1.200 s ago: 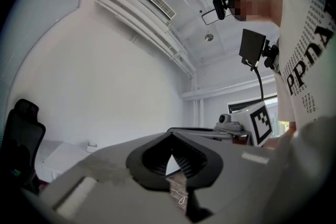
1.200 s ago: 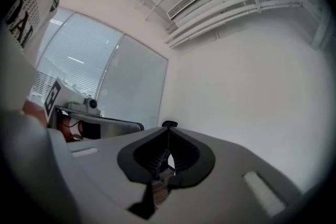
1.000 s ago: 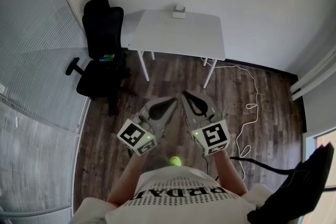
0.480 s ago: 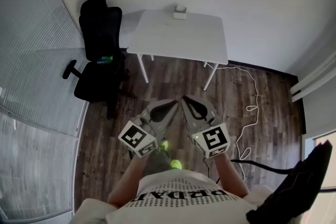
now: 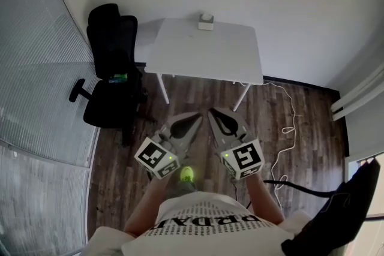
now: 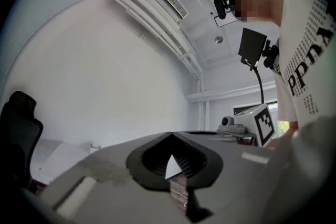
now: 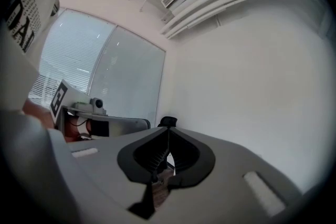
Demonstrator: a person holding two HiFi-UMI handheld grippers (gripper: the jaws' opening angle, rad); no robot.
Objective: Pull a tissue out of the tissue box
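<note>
Distant tissue box (image 5: 206,21), details indiscernible

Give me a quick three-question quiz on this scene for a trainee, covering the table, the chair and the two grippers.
1. True or false: the small white tissue box sits on the white rectangular table.
2. In the head view, on which side of the table does the black office chair stand? A left, B right, C nearer the person.
3. Fill in: the jaws of the left gripper and the right gripper are both ____.
Key: 1 true; 2 A; 3 shut, with nothing held.
</note>
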